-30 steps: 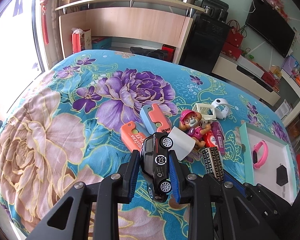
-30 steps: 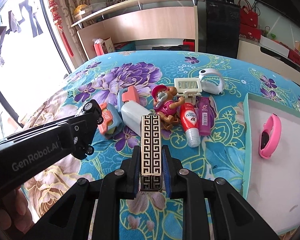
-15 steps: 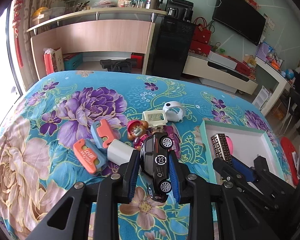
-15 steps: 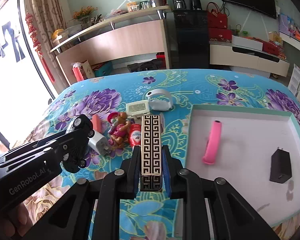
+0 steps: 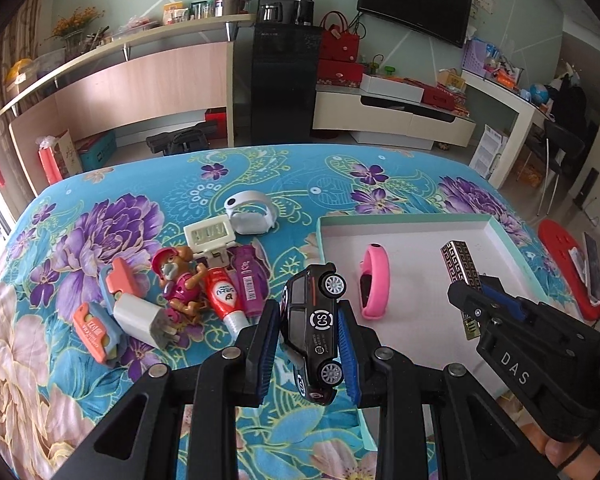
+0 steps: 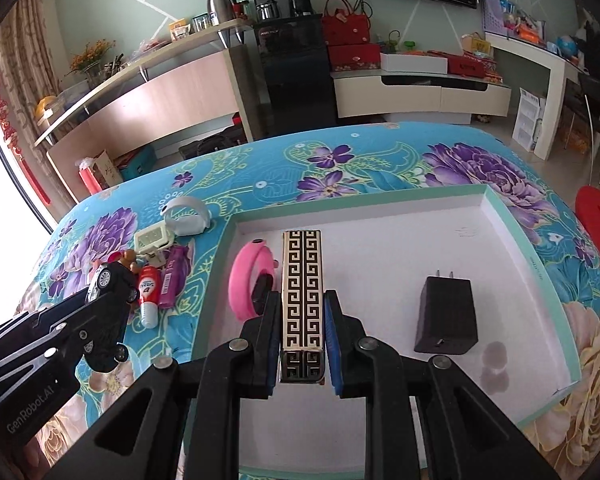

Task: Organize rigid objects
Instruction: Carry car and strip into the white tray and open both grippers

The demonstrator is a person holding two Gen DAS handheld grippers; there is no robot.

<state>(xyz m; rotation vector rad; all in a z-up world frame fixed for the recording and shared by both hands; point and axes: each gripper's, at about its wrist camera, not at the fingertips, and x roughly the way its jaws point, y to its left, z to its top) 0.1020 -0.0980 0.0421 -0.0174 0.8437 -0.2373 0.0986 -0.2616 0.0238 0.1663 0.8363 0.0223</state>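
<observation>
in the tray point(image 6: 532, 264) i count a pink band point(image 6: 244, 280) and black charger point(image 6: 446, 312) done; my left gripper point(image 5: 309, 334) pinches the toy car point(image 5: 314, 328), my right gripper point(image 6: 302, 322) the patterned bar point(image 6: 302, 280), and a pile point(image 5: 204, 280) on the bedspread waits.

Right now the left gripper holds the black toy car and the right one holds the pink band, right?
Not quite. In the right wrist view the right gripper holds the patterned bar; the pink band lies in the tray. The left gripper does hold the toy car.

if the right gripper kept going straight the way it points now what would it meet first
Probably the white floor of the tray. The right gripper, shut on the patterned bar, points between the pink band and the black charger; depth is unclear.
</observation>
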